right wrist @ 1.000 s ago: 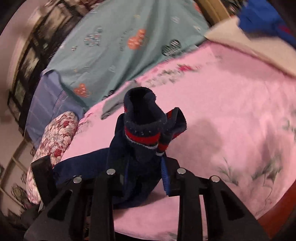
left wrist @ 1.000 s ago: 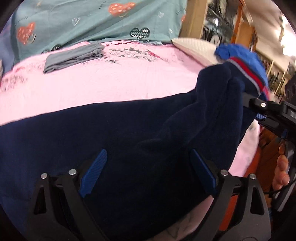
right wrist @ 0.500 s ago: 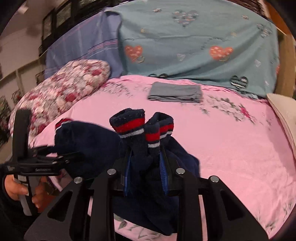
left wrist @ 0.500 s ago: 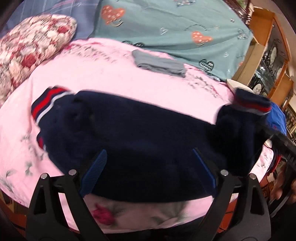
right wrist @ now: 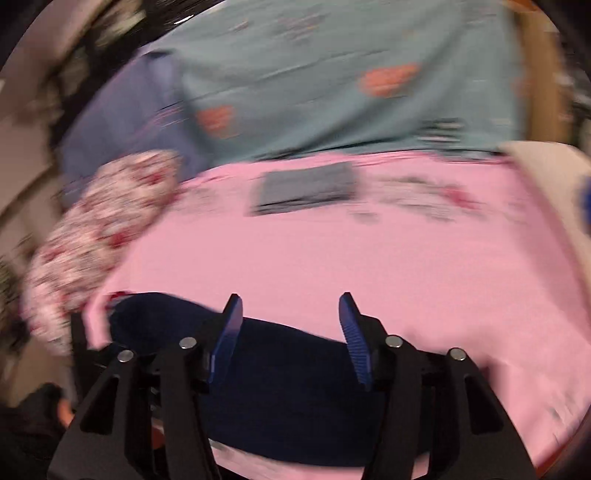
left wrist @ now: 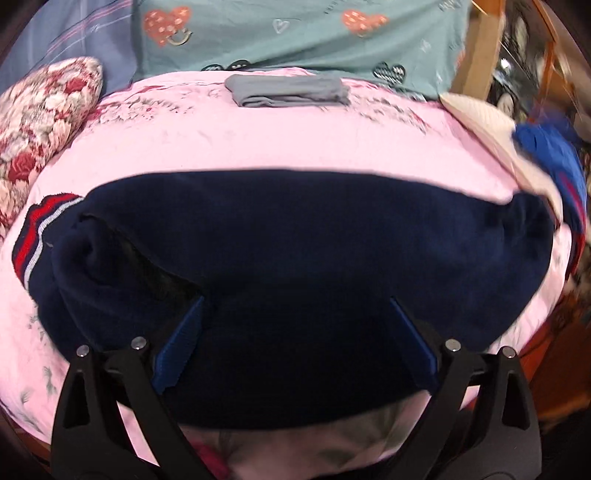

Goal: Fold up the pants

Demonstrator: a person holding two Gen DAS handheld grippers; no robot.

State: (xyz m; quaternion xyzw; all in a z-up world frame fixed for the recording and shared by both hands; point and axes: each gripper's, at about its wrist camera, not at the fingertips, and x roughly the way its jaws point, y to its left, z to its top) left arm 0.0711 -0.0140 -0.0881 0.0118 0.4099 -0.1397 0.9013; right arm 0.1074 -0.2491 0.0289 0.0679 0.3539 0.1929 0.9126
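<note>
No readable text, labels, brands or numbers in either view. Only printed motifs: hearts and a smiley curve on the teal sheet (left wrist: 295, 33) at the far side, no letters. Right wrist view is motion-blurred, nothing legible there.

Premises: a domestic bedroom. The working surface is a bed covered with a pink floral sheet (left wrist: 258, 144). A floral pillow (left wrist: 40, 114) lies at its left side, and a teal heart-print cloth (left wrist: 295, 33) hangs behind. A folded grey garment (left wrist: 288, 90) rests at the far edge. Wooden furniture (left wrist: 480, 48) stands at the right, details blurred.
</note>
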